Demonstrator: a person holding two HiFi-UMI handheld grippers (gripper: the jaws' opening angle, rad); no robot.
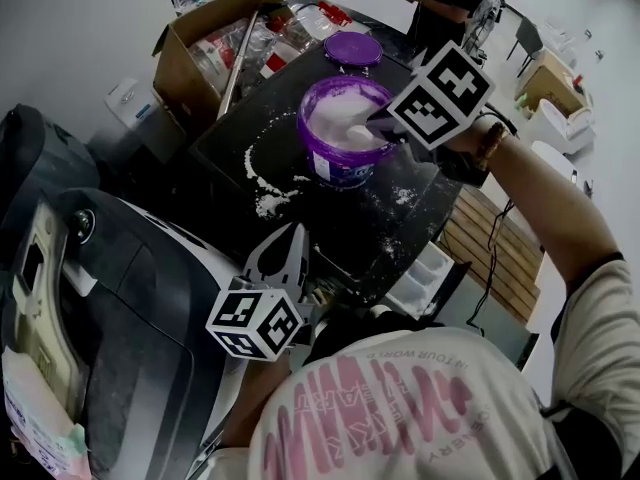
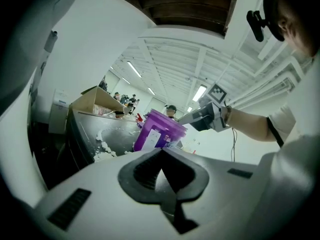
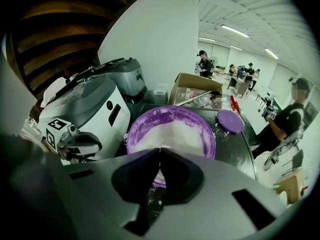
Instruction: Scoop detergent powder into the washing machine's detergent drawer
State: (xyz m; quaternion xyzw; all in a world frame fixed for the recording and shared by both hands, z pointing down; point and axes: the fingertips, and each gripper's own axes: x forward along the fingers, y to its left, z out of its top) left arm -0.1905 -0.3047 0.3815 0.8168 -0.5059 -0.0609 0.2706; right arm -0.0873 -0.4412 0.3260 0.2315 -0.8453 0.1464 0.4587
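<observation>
Over purple tub [image 1: 335, 173] R gripper [image 3: 159, 150] jaws clamp scoop [image 1: 352, 135], head view only; L gripper [image 2: 161, 150] clenched empty

Shirt print [image 1: 400, 408] upside down, illegible

An open cardboard box [image 1: 180, 68] holds clear packets [image 1: 255, 43], with a wooden pallet [image 1: 500, 243] well apart

Open purple tub [image 1: 322, 171] — white powder [image 1: 335, 116] inside
</observation>
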